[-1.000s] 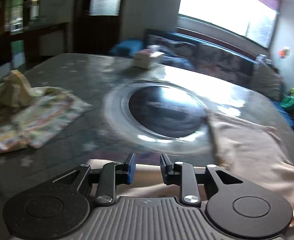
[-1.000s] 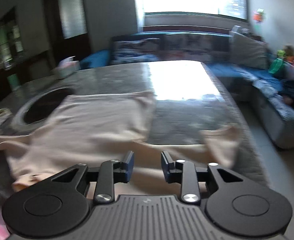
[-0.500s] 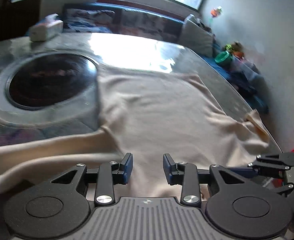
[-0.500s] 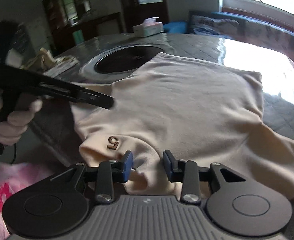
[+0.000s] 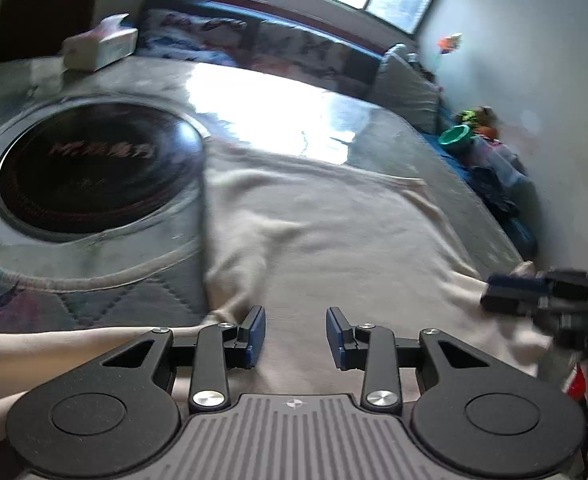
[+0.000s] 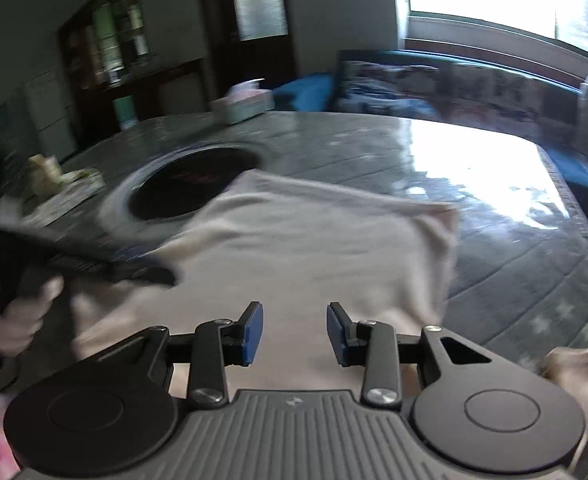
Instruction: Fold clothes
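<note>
The cream garment point(image 5: 326, 240) is spread flat, its length running away across the table point(image 6: 514, 240). Both the left gripper point(image 5: 296, 334) and right gripper point(image 6: 294, 332) are held above it, jaws wide apart, nothing gripped.

Soft matt cloth garment point(image 5: 334, 216) on glossy tabletop point(image 5: 278, 104).

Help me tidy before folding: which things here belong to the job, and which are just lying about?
Job:
cream shirt spread on the table
left tool, open
right tool, open

Lying about:
tissue box
round black hob
patterned cloth pile
</note>
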